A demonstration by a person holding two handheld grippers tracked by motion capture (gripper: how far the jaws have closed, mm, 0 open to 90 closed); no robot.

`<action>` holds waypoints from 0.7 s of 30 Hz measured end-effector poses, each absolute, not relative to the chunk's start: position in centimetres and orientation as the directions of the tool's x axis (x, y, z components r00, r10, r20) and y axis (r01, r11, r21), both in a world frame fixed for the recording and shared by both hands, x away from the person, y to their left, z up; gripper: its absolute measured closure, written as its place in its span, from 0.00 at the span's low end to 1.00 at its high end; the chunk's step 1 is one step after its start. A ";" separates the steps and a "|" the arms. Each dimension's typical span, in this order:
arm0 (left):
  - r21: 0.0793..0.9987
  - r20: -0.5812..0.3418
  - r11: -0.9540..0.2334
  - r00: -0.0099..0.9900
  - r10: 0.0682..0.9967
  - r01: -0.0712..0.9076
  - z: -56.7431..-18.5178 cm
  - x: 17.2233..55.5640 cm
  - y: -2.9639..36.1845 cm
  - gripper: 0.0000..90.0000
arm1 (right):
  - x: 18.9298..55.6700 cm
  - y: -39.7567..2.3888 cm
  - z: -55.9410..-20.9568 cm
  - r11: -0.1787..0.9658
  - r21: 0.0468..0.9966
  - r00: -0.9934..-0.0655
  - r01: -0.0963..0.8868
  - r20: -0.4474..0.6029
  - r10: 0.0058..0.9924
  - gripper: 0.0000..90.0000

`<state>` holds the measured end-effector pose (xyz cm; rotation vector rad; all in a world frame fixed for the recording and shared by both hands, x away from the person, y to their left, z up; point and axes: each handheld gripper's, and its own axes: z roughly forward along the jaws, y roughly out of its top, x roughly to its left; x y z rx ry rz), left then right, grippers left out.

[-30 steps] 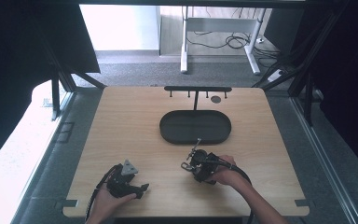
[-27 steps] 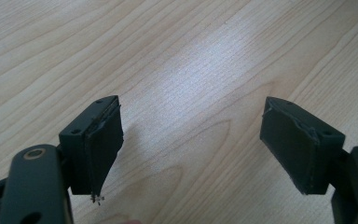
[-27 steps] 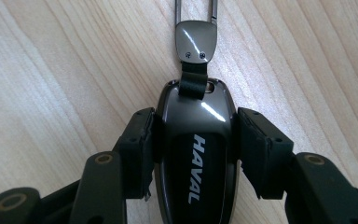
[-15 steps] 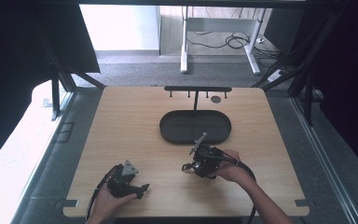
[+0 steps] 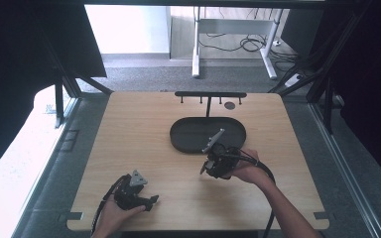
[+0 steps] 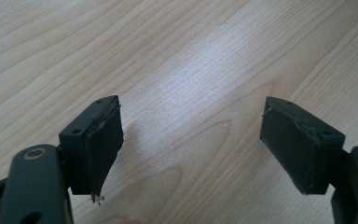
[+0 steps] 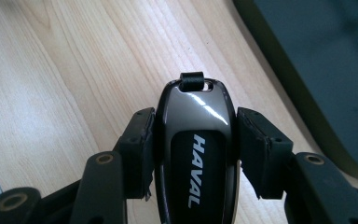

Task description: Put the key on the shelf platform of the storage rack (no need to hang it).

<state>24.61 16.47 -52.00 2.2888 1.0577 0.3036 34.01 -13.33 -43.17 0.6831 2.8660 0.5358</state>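
Note:
My right gripper (image 7: 196,117) is shut on a glossy black car key fob (image 7: 196,140) marked HAVAL, whose small loop end points away from the camera. In the high view this gripper (image 5: 206,168) is held in a hand just in front of the black oval tray (image 5: 188,141), near its right half. The tray's edge (image 7: 317,60) runs past the fob at the upper right. My left gripper (image 5: 148,201) rests low at the table's front left. Its jaws (image 6: 191,126) stand wide open over bare wood with nothing between them.
A black rack with several hooks (image 5: 210,94) stands behind the tray, with a small dark round disc (image 5: 229,105) beside it. The wooden table (image 5: 139,134) has dark frame legs around it. Cables trail from both grippers toward the front edge.
The right gripper has moved away from the person and slightly right, toward the tray, still gripping the key fob. The left gripper has stayed in place.

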 end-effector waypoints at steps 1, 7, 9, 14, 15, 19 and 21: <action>0.601 -0.039 -0.508 0.657 0.752 0.617 -52.0 24.6 16.5 0.24 | 34.0 -13.3 -43.2 0.833 0.374 -0.886 0.408 -0.059 0.460 0.55; 0.601 -0.040 -0.508 0.658 0.752 0.617 -52.0 24.6 16.5 0.24 | 35.0 -13.2 -42.3 0.823 0.396 -0.881 0.408 -0.066 0.468 0.55; 0.600 -0.041 -0.507 0.656 0.753 0.619 -52.1 24.6 16.5 0.24 | 35.3 -13.2 -42.2 0.821 0.395 -0.880 0.411 -0.064 0.471 0.55; 0.599 -0.041 -0.507 0.656 0.754 0.620 -52.1 24.6 16.5 0.24 | 36.1 -13.3 -41.8 0.813 0.408 -0.880 0.416 -0.044 0.472 0.55; 0.599 -0.041 -0.508 0.657 0.753 0.619 -52.1 24.6 16.5 0.24 | 36.3 -13.3 -41.8 0.814 0.409 -0.881 0.413 -0.046 0.471 0.55; 0.599 -0.043 -0.505 0.655 0.754 0.621 -52.1 24.6 16.5 0.24 | 36.8 -13.4 -41.8 0.805 0.412 -0.874 0.427 -0.039 0.484 0.55; 0.599 -0.043 -0.505 0.655 0.754 0.621 -52.1 24.6 16.5 0.24 | 37.2 -13.5 -41.8 0.801 0.415 -0.871 0.431 -0.043 0.490 0.55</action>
